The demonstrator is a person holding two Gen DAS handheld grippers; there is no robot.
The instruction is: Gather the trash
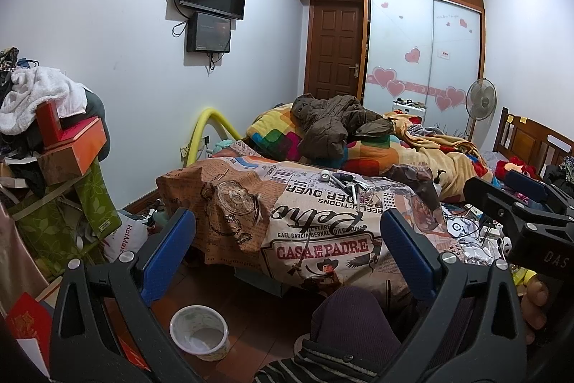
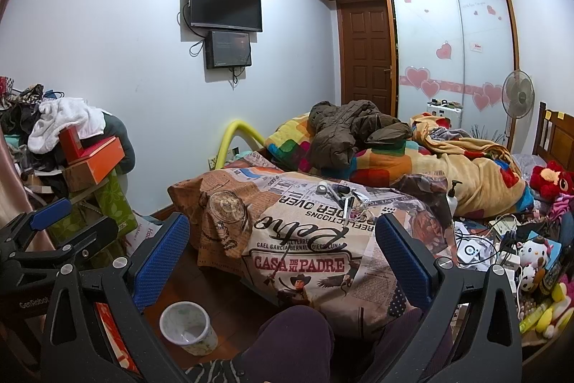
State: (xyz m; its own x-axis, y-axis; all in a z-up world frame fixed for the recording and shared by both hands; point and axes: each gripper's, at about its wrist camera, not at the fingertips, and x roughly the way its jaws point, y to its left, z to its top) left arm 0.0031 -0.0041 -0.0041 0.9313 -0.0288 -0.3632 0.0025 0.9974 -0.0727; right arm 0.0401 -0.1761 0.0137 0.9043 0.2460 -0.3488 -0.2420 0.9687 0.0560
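Note:
A small white waste bin with a faint green pattern stands upright on the wooden floor beside the bed; it looks nearly empty. Small items, a white tape roll, tubes and tools, lie on the printed bedcover. My left gripper hangs open above the floor and bed edge, blue pads wide apart, nothing between them. My right gripper is open too and holds nothing. Each gripper shows in the other's view: the right gripper and the left gripper.
A person's knees in dark trousers fill the foreground. Boxes and clothes pile up on the left. Cables, chargers and plush toys clutter the bed's right side. A brown jacket lies on colourful quilts. A standing fan is by the wardrobe.

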